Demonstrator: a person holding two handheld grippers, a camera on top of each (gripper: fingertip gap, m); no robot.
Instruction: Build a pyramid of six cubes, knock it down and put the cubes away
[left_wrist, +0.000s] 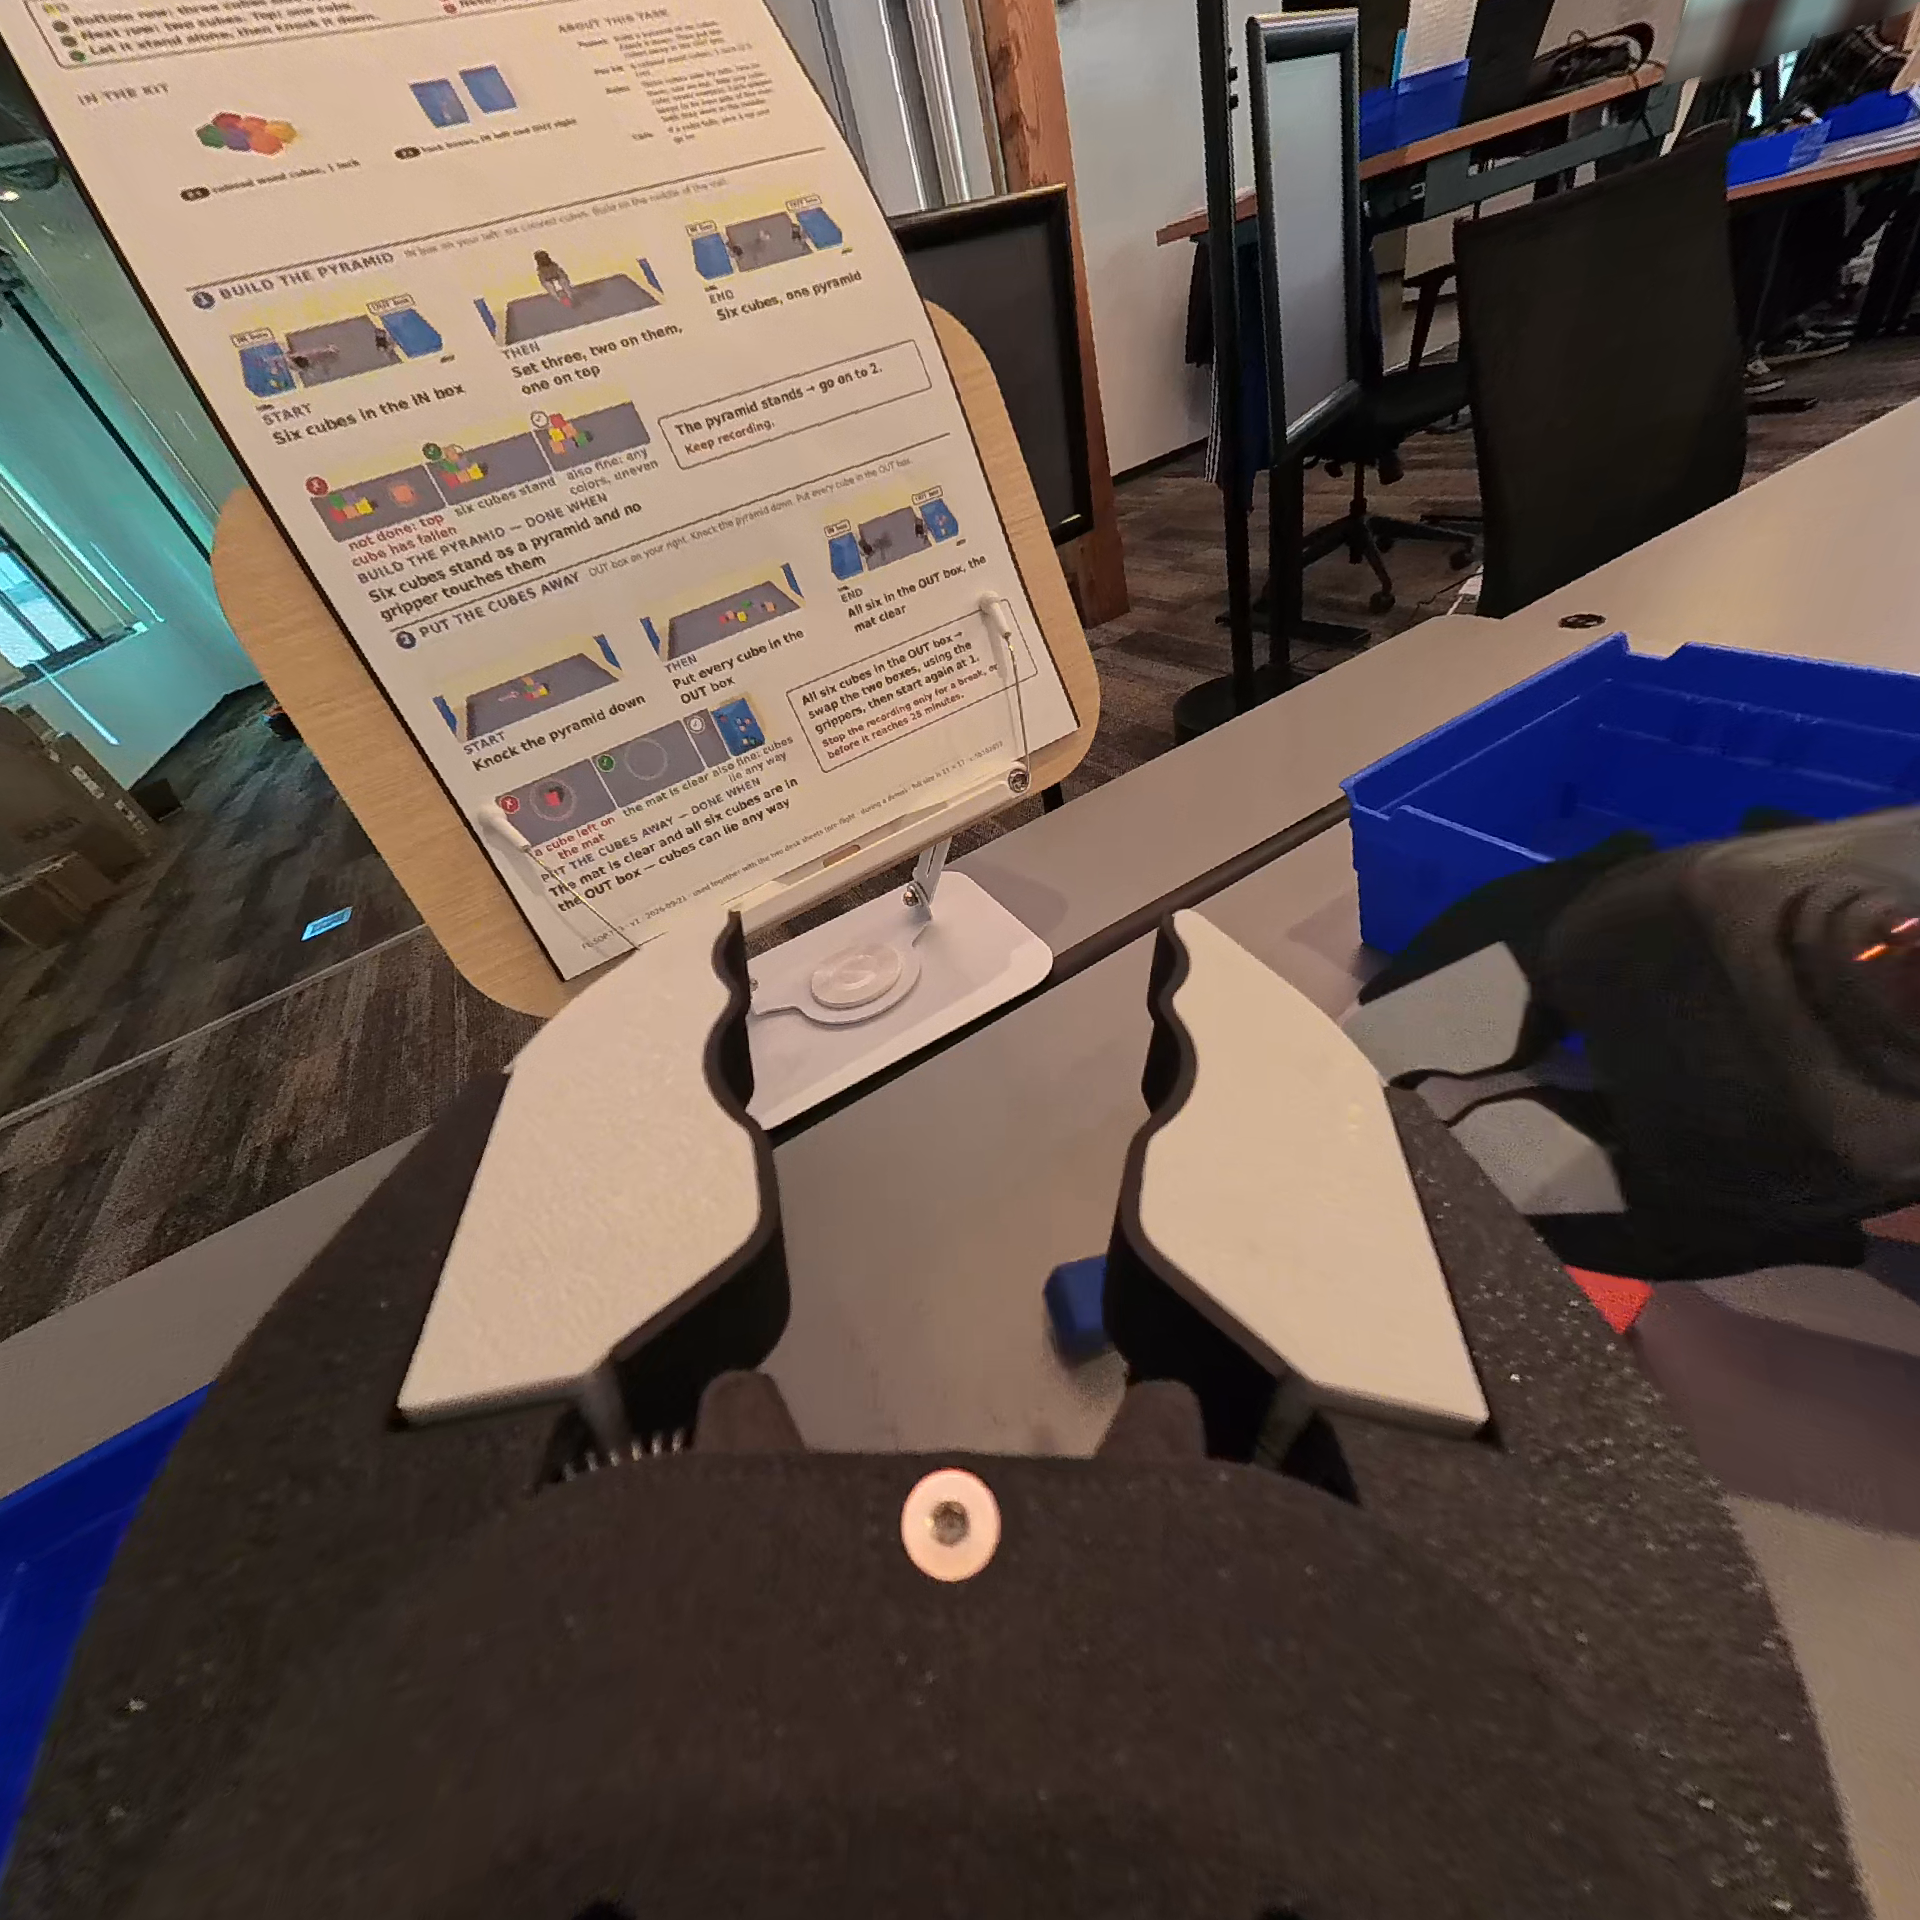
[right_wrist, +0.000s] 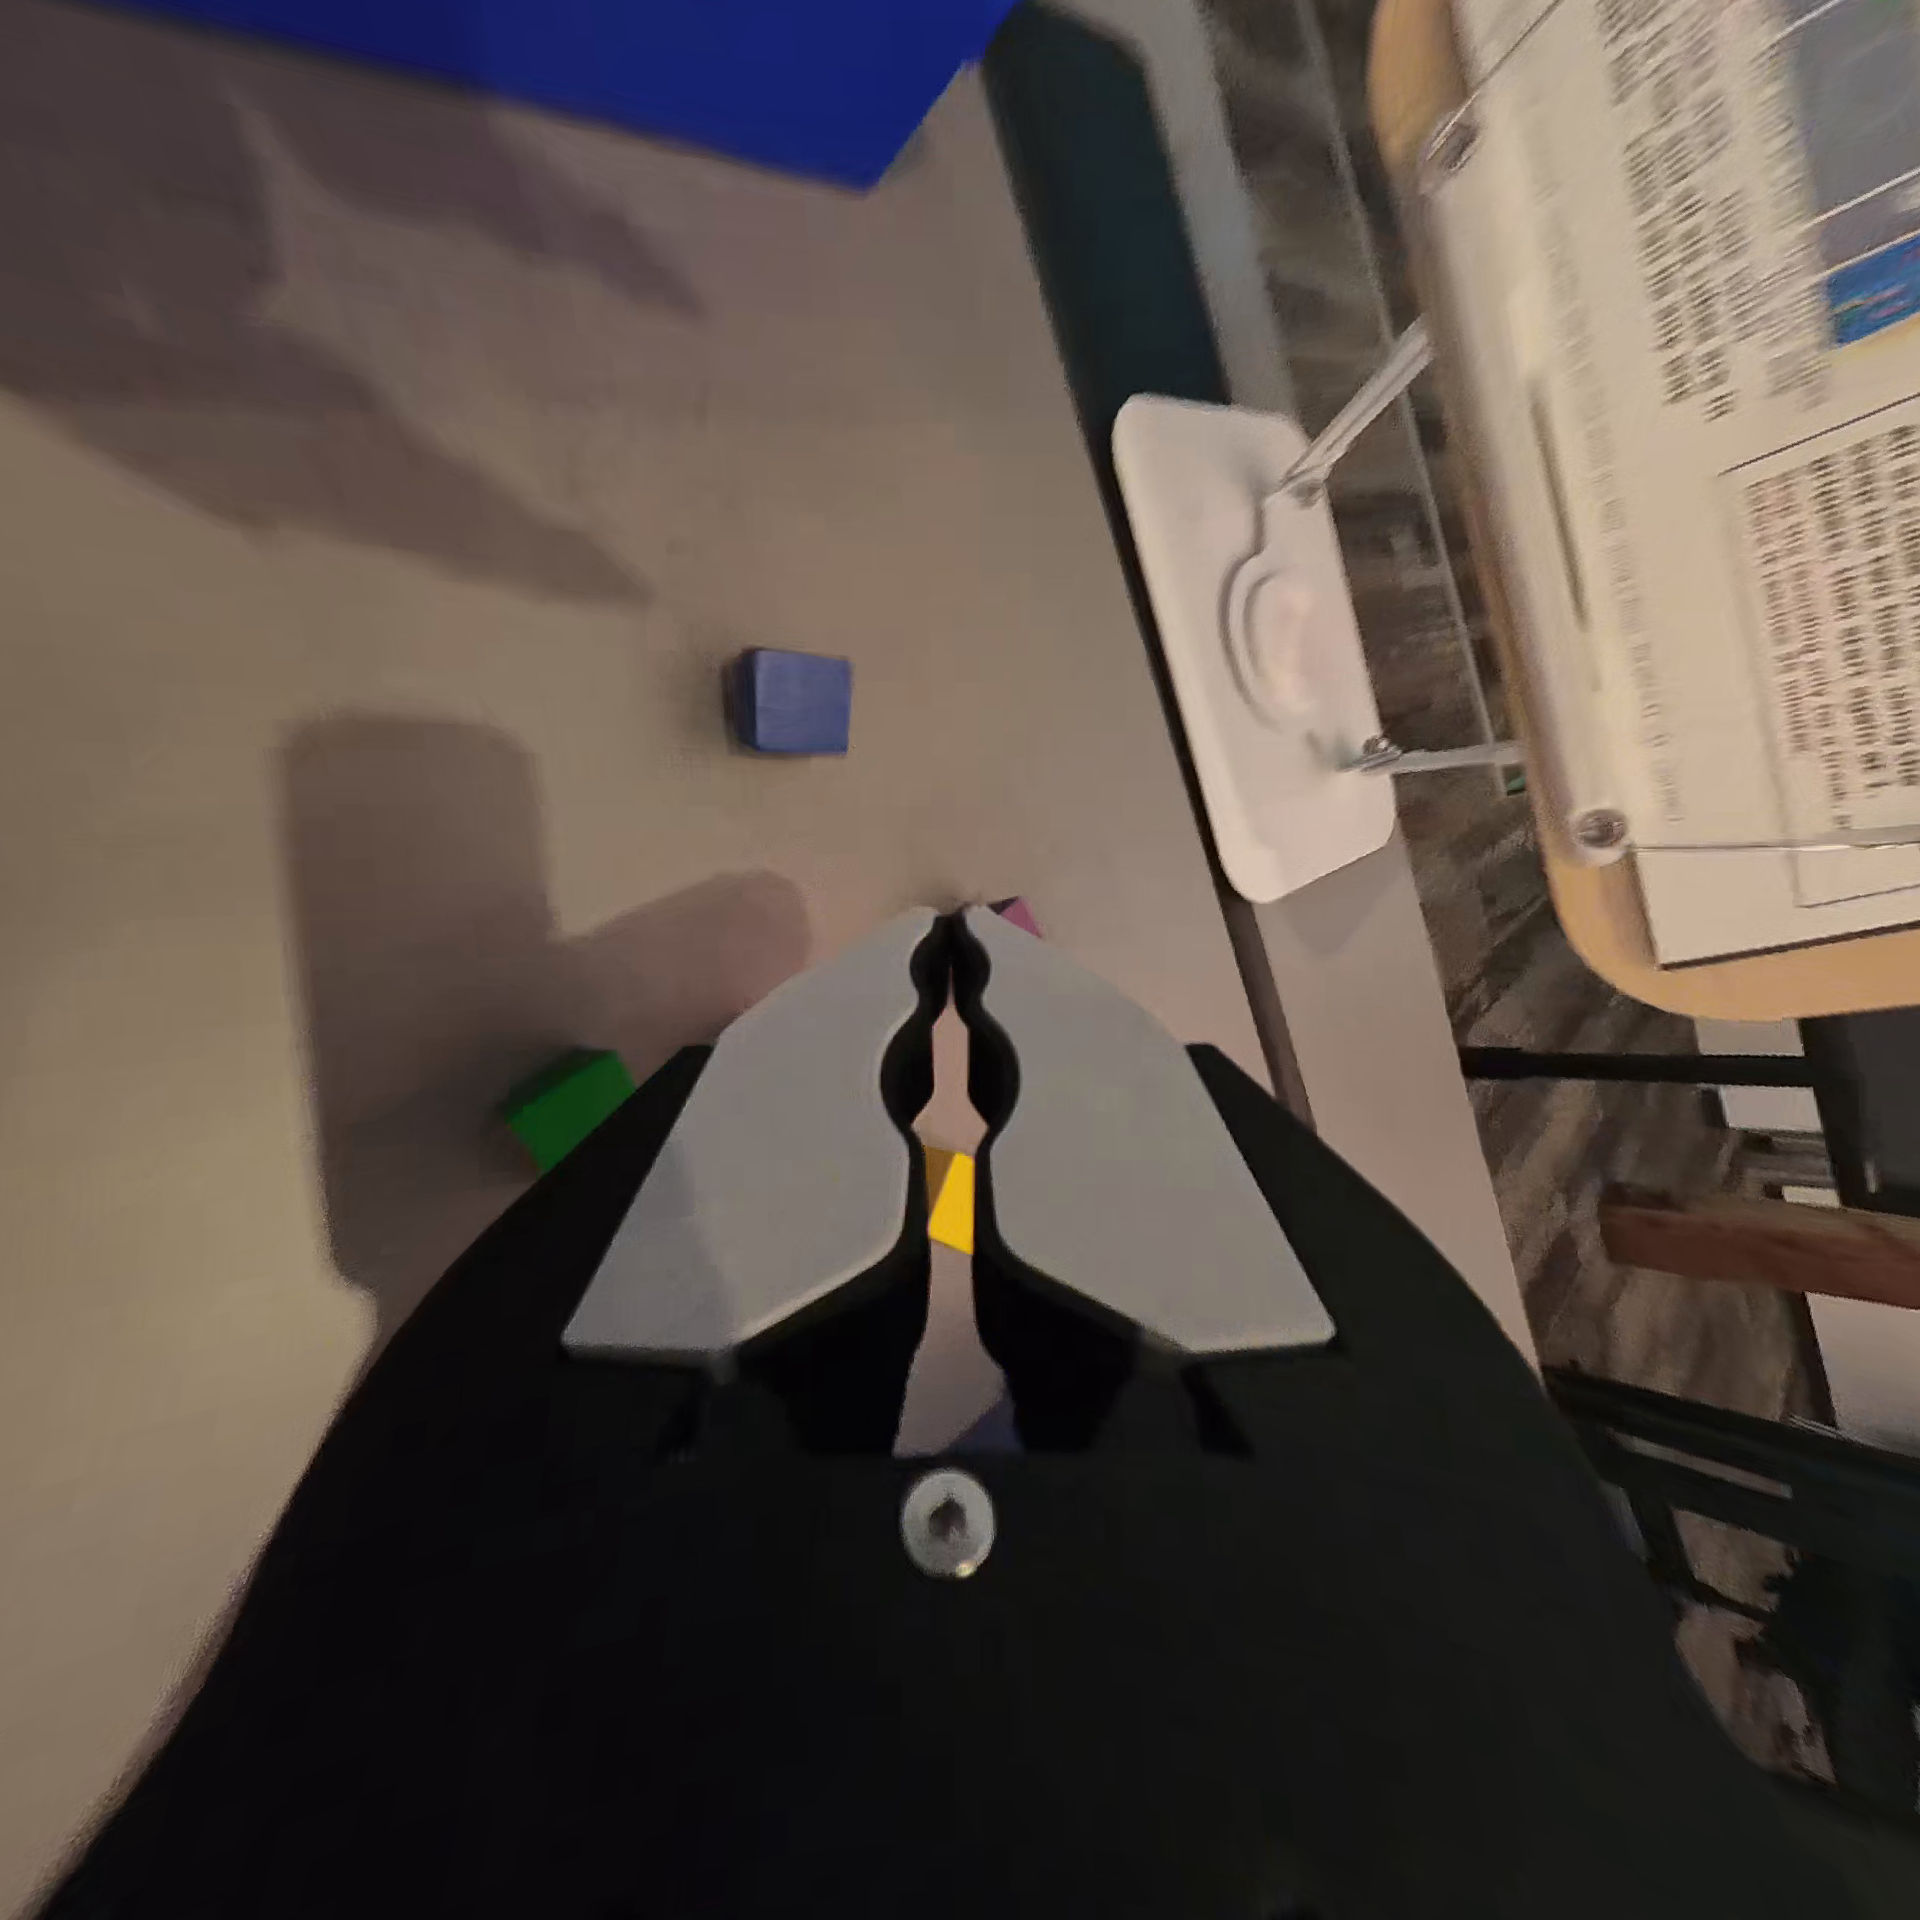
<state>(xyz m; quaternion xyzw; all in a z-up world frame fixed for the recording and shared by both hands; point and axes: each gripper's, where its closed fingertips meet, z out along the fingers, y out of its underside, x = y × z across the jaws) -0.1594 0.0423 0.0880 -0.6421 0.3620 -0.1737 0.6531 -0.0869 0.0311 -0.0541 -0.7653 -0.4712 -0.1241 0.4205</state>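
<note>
Open-plan office, grey desk in front.

Patterned dark carpet (left_wrist: 239, 1049) covers the floor. A wooden pillar (left_wrist: 1049, 312) rises behind a light wooden board (left_wrist: 312, 665) carrying a printed sheet (left_wrist: 582, 436) on a white stand base (left_wrist: 894, 987). Black office chairs (left_wrist: 1600, 364) face long wooden desks (left_wrist: 1507, 125) at the back. Glass partitions (left_wrist: 94, 416) on the left glow teal.

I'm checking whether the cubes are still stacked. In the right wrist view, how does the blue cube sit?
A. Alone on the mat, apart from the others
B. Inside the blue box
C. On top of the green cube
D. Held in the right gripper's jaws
A: the blue cube lies alone on the mat, clear of the green cube, and the right gripper has its jaws closed on nothing.
</note>
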